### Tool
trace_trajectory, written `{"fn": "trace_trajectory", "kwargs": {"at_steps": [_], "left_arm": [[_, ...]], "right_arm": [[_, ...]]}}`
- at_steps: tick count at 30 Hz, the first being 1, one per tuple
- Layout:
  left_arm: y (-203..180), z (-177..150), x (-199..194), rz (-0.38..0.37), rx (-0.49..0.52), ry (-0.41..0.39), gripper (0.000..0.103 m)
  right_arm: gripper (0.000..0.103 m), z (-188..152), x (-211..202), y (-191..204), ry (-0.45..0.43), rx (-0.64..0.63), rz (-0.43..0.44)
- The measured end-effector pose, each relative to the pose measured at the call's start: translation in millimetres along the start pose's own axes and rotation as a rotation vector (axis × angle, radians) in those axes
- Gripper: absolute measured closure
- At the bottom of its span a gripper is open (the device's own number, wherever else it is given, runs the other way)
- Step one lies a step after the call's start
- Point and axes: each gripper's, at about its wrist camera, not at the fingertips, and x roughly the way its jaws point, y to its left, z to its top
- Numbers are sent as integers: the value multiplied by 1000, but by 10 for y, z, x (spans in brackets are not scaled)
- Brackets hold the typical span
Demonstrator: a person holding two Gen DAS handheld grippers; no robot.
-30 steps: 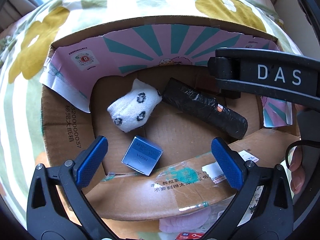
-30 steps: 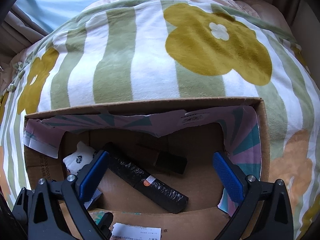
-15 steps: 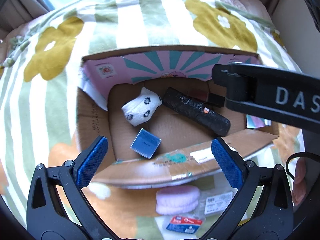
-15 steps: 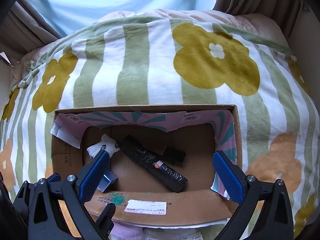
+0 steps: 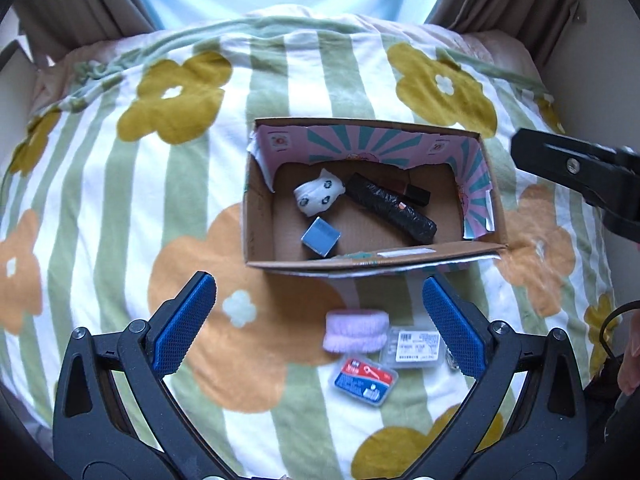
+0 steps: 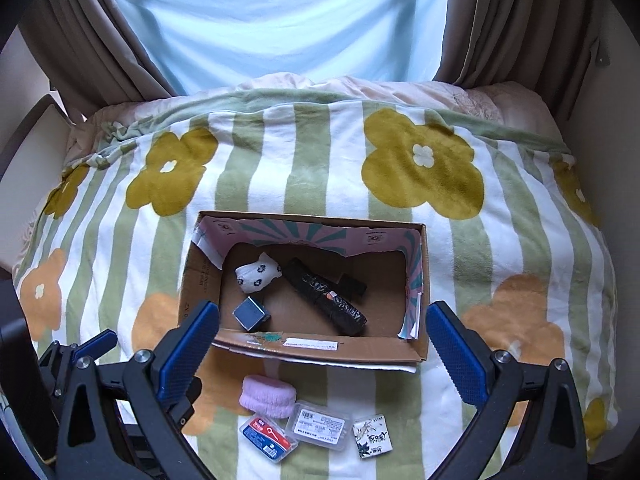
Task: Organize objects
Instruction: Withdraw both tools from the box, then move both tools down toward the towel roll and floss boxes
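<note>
An open cardboard box sits on a flowered blanket. Inside lie a white patterned sock roll, a small blue box, a black wrapped bundle and a dark brown object. In front of the box lie a pink fuzzy roll, a blue-red plastic case, a clear labelled case and a small printed packet. My left gripper and right gripper are both open and empty, raised above the near side.
The blanket covers a bed with curtains and a bright window behind. A person's fingers show at the right edge of the left wrist view, and the right gripper's body crosses its upper right.
Both grippers have pulled up and back from the box, so the box looks much smaller. The loose items in front of it have come into view. Nothing was grasped.
</note>
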Motion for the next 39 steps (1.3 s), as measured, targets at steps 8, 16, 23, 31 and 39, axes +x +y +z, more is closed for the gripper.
{"fn": "trace_trajectory", "kwargs": {"at_steps": [8,16,23,31,39], "left_arm": [[83,-330,-604,-4,-38,-78,0],[65,-703,-909,18,-17,-96,0],[110,-880,-978,-18,-32,-99,0],[43,-967,-971,-27,-4,-91,0],[-122,-1137,-594,-39,84,-62,0]], "right_arm": [[0,-424,-638,-123,-79,-14,4],[0,-994,-952,-270,-111,-13,19],[0,-1293,-1033,-349,-137,-55,53],[0,-1366,-1030,-339,-191,-183,88],[0,-1462,-671,-265,-181,-386,187]]}}
